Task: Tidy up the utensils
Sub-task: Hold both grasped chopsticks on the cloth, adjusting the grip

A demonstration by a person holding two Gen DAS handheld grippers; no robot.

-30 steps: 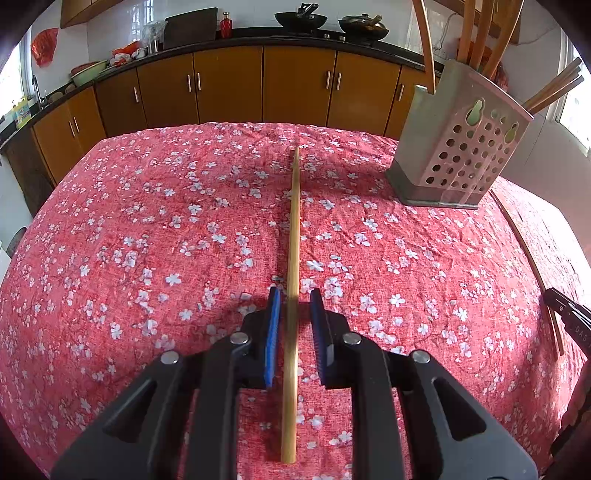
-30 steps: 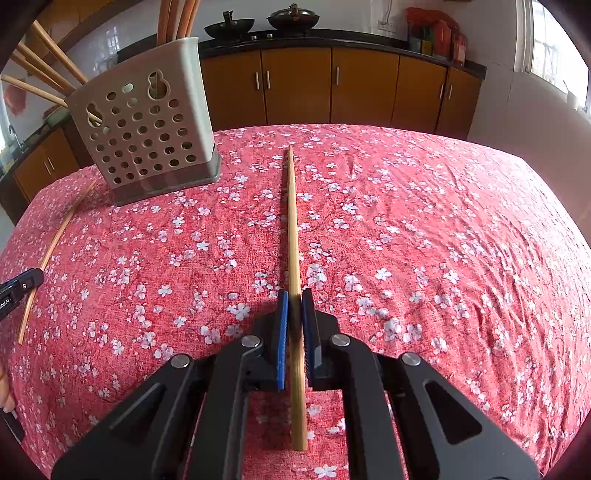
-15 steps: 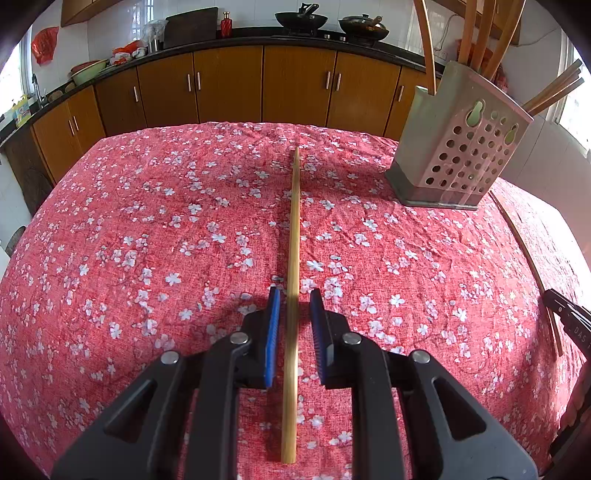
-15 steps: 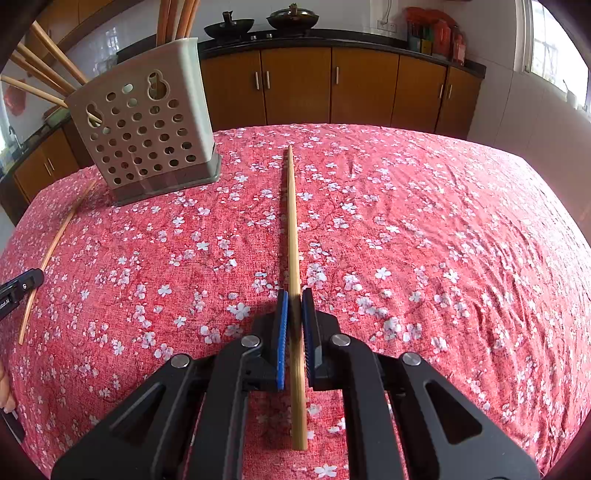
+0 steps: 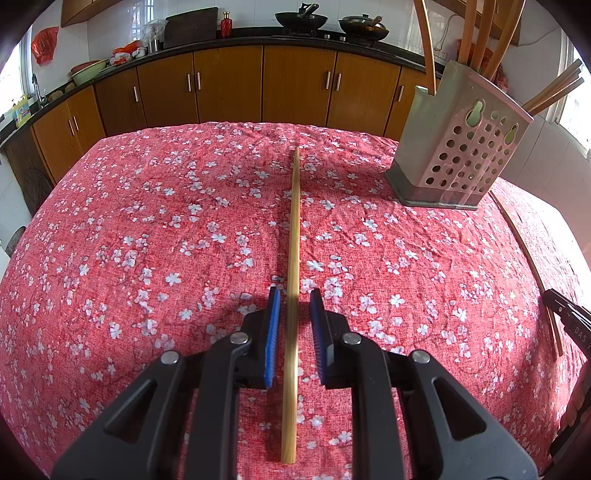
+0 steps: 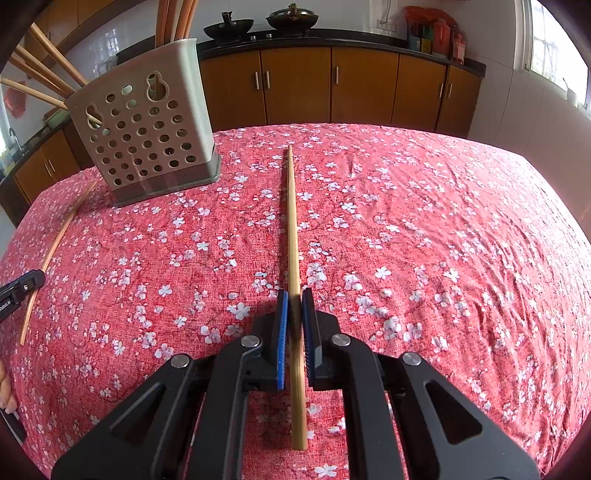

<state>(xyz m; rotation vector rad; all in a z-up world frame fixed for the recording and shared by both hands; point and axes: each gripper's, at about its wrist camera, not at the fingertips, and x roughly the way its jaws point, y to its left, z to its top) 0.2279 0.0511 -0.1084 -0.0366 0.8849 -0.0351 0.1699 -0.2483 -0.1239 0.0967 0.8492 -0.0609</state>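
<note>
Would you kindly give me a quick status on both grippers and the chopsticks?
Right gripper shut on its chopstick. Left gripper straddles other chopstick, small gaps visible. Holder upright on tablecloth. Path clear.

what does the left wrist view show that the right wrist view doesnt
Only the left wrist view: the left tool with its pads standing apart on either side of a chopstick, not pressing it, and a red bag hanging on the far left wall.

Only the right wrist view: the right tool shut on its own chopstick, and colourful boxes on the counter.

Both: the perforated utensil holder with chopsticks standing in it, the red floral tablecloth, wooden cabinets and two woks.
</note>
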